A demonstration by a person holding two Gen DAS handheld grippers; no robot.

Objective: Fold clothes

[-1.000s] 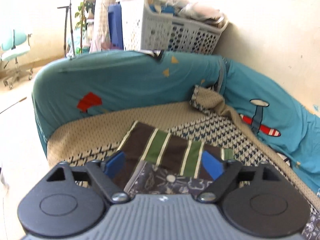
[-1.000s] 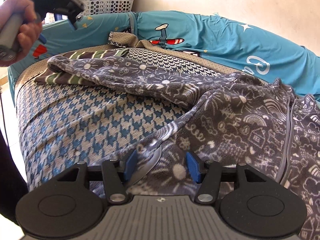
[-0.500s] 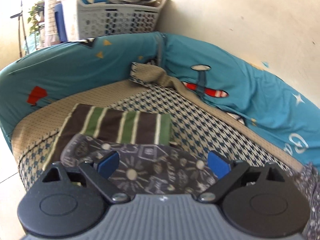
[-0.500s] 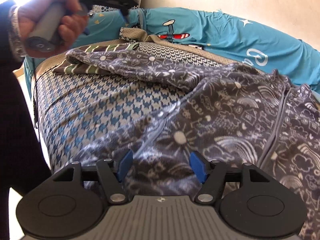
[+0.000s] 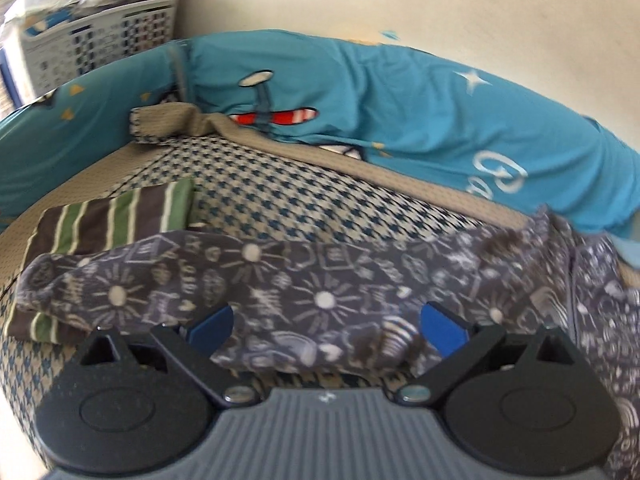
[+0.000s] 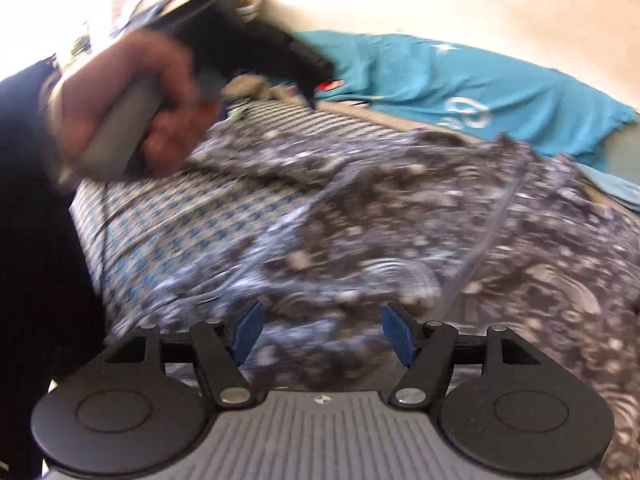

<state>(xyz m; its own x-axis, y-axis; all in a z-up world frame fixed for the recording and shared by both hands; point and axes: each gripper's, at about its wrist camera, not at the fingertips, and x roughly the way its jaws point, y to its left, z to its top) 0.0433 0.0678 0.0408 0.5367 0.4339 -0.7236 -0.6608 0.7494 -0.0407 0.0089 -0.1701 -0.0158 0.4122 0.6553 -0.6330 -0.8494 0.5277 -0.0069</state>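
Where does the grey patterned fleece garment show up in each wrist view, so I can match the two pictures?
Left wrist: the grey patterned fleece garment runs across the lower middle, its left end over the striped folded garment.
Right wrist: it, blurred, fills the centre and right.
Shared landmark: the teal bumper with white lettering along the wall.

Two garments are counted on the bed: one grey printed fleece garment, spread across the houndstooth cover, and one folded striped garment in brown and green. One white laundry basket is seen behind the bed. One teal sheet with an aeroplane print is draped along the wall. Two grippers are counted, the left gripper and the right gripper, and one hand is seen.
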